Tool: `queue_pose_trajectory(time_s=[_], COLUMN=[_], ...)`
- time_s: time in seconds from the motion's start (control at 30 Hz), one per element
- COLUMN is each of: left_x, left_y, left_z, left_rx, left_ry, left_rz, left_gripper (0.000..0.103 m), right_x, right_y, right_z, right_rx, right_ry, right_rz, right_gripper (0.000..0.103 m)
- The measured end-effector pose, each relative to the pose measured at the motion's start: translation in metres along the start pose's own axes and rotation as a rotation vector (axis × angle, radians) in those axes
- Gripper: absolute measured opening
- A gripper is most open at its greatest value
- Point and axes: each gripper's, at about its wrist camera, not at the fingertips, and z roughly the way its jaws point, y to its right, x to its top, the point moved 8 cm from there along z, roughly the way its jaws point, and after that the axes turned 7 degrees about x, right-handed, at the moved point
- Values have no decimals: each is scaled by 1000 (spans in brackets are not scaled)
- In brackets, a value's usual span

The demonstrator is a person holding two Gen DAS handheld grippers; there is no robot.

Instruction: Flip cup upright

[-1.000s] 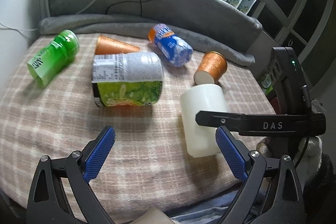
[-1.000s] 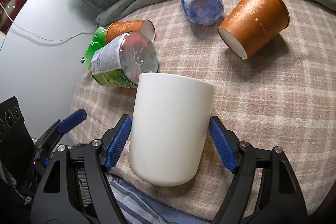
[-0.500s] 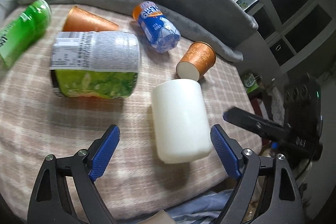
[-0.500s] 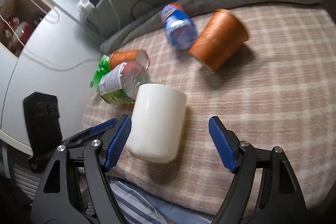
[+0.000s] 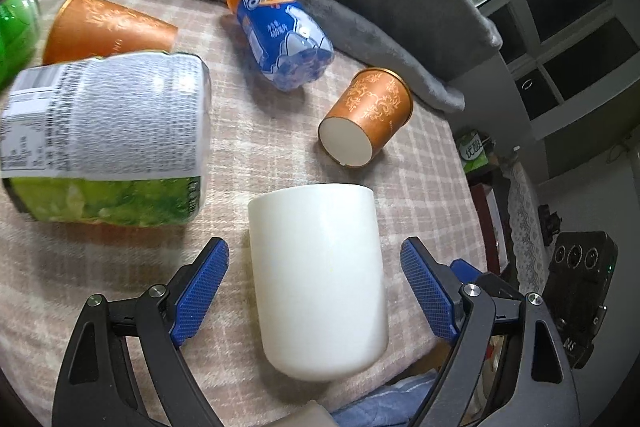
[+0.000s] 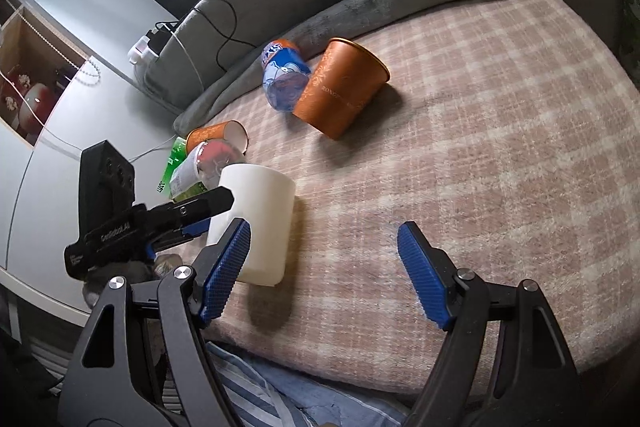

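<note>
White cup [image 5: 320,275] lies on its side near the front edge of the plaid blanket [image 5: 420,163], between the spread blue fingers [image 5: 200,291] of our left gripper [image 5: 316,291], neither pad touching it. Looks like smooth glazed ceramic, so we judge it stiff, fairly heavy, slippery and breakable if it rolls off the edge; best hold seems across the mid-body, pads square on opposite walls, squeezing firmly before tilting. We cannot tell which end is the mouth from these views. Our right gripper [image 6: 324,267] sits wide, holding nothing, off to the cup's right over bare blanket, its left finger just in front of the cup in view. Just beyond the cup: an orange paper cup [image 5: 370,117] on its side, base toward us; to the left, a big green-labelled jar [image 5: 104,139], near but apart. Farther back, a blue bottle [image 5: 280,31], a second orange cup [image 5: 108,29], a green bottle [image 5: 16,27], then the grey rolled blanket [image 5: 360,15].
</note>
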Motion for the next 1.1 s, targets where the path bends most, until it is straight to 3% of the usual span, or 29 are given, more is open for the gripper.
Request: queue_pose_trajectory(time_s=[0.13,0.17,0.3,0.43,1.1], left_x=[1,1,3,4,4], left_y=[3,3,3,4,32], left_z=[9,11,15,13,-21], left_rx=[6,8,15,25,132], left_ry=[-29,-34,-42,-30,179], left_rz=[14,16,26,43,219], left_gripper=[85,80,75,75,74], right_x=[-1,-1,-1,0,-1], right_y=[3,4,5,5,1], right_z=[3,3,3,3,4], right_rx=[5,6,0,0,10], right_ry=[-3,-4,-3,-3,1], right_rz=[14,15,14,16,15], right_gripper=[79,79,79,79,79])
